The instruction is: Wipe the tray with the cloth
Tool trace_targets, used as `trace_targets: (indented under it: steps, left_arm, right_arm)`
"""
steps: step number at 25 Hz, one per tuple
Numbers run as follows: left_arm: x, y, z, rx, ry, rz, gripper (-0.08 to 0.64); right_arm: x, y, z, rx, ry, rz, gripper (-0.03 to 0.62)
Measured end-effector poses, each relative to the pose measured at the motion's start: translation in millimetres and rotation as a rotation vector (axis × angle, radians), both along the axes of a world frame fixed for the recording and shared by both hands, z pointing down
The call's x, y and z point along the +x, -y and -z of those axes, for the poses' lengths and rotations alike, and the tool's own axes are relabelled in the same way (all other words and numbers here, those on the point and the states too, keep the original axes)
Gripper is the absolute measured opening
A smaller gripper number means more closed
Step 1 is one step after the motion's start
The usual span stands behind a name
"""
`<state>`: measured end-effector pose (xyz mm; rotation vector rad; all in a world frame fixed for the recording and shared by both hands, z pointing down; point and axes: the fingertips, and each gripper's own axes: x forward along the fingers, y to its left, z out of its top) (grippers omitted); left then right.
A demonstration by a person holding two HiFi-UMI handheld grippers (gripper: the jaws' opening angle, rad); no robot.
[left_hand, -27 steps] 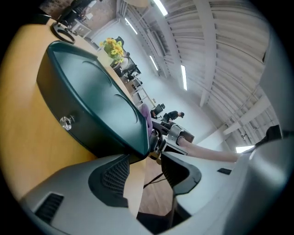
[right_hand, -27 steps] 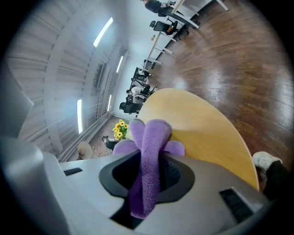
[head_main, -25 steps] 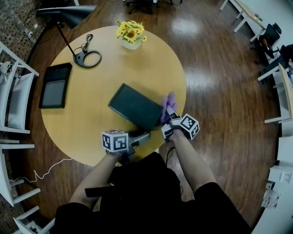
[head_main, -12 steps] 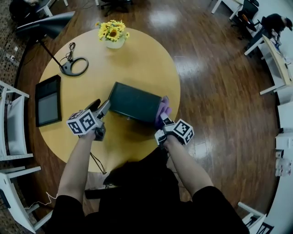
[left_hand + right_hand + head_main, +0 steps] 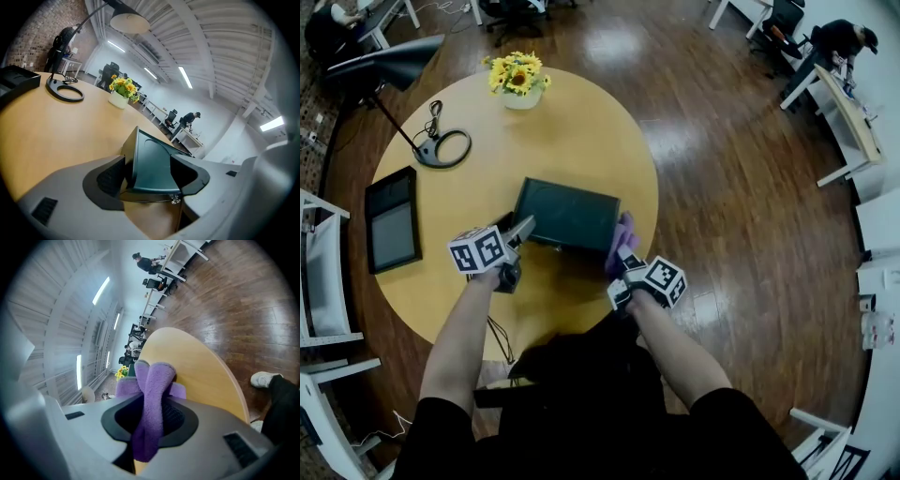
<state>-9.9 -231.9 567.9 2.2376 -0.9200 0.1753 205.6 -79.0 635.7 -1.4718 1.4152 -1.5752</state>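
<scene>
Dark tray sits mid-tabletop. Left gripper is at its 8 o'clock corner. Its fingers have just been opening and now stand wide, corner between them but unpinched, probably to steady it. Right gripper, at 4 o'clock, clamps the cloth, ready to wipe.

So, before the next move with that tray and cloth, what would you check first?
1. Grip on the cloth: ok. The right gripper is shut on it.
2. Tray steadied: not ok. The left gripper has just been opening its jaws; the tray's corner stands between them, ungripped.
3. Cloth touching the tray: cannot tell. It sits at the tray's right edge in the head view.
4. Tray empty inside: ok.
5. Room around the tray: ok. The lamp base and flowers stand well apart from it on the table.
</scene>
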Motion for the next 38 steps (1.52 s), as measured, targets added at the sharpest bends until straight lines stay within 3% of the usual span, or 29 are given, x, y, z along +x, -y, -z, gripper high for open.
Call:
trace_targets:
  steps: [6,12,17,23,29,38]
  left_arm:
    - [-36.7,-33.9,17.7,0.005,-0.06,0.149,0.279]
    - [-70.7,-70.9,13.8,-0.023,-0.093,0.295,0.279]
    - [-73.6,-101.7,9.9,-0.041,-0.13,0.39,0.279]
    - [-71.9,-125.1,2.5,-0.062,-0.16,0.461,0.276]
    - [-64.5,-134.9,3.1,-0.086,-0.16,0.41,0.276]
    - [-41.0,-160.3,1.6,-0.146,-0.157,0.215,0.276]
  right_arm:
    - [-5.0,33.8,17.6,0.008,0.034,0.083,0.081]
    - [-21.5,83.3,15.3,0.014,-0.027,0.246,0.081]
    - [-27.3,113.4,11.3,0.025,-0.068,0.323,0.081]
    - [-32.4,119.7,5.1,0.018,-0.055,0.336,0.083]
    - [-28.5,127.6,5.2,0.044,-0.105,0.303,0.083]
    - [-29.0,146.9,7.0,0.039,-0.116,0.19,0.083]
